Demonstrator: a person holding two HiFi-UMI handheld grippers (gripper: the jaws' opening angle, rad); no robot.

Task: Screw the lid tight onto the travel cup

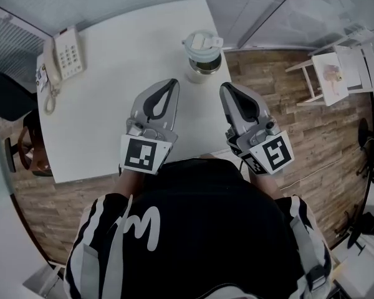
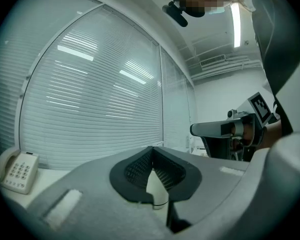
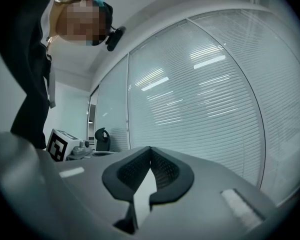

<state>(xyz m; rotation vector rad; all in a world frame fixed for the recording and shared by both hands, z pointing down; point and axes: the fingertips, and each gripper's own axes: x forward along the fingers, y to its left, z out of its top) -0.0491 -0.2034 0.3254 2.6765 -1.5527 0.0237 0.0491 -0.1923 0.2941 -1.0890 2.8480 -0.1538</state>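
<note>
Two grey plastic grippers lie nearest, just past the person's black top with white stripes (image 1: 193, 229), each with a black-and-white marker cube at its rear. The left gripper (image 1: 170, 83) hangs over the near part of the white rectangular table (image 1: 100, 123). Its ribbed black pads are pressed together with nothing between them. The right gripper (image 1: 227, 88) is level with it, over the table's right edge. Its jaws are closed too and it holds nothing. The two are apart and their tips point away from the person.

Just beyond and between those tips stands the pale cylindrical travel cup (image 1: 204, 67), upright near the table's far right edge. The translucent pale lid (image 1: 201, 42) sits on top of it. Neither gripper touches the cup.

Farther left, near the far left corner, lies a white corded desk telephone (image 1: 65, 53). To the right, on the brown wooden plank floor (image 1: 280, 123), stands a small white chair (image 1: 331, 73). White slatted blinds (image 2: 95, 99) close off the back.
</note>
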